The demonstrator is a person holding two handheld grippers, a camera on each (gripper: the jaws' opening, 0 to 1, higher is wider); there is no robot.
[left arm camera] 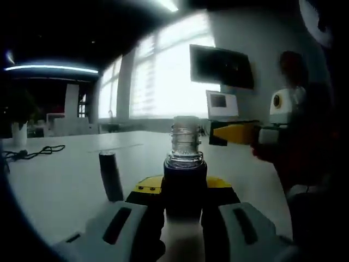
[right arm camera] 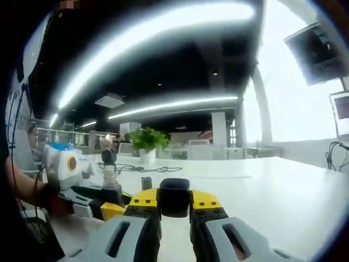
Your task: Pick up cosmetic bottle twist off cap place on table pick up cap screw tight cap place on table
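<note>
On the white table (left arm camera: 65, 185), the left tongs (left arm camera: 184, 188) clamp a dark, clear-necked, uncapped cosmetic bottle (left arm camera: 185, 164), while the right tongs (right arm camera: 174, 203) pinch its black cap (right arm camera: 174, 197).

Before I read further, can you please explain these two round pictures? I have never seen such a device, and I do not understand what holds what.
There is no robot here. A person holds a two-jaw gripper in each hand, and a fisheye camera rides on each, looking forward along its jaws.

The left gripper view shows the left gripper closed on a dark cosmetic bottle. The bottle stands upright with its clear threaded neck bare, so the cap is off. The right gripper comes in from the right.

The right gripper view shows the right gripper closed on the dark cap.

Below is a white table. On it stand a small dark cylinder and, farther off, a black cable.
</note>
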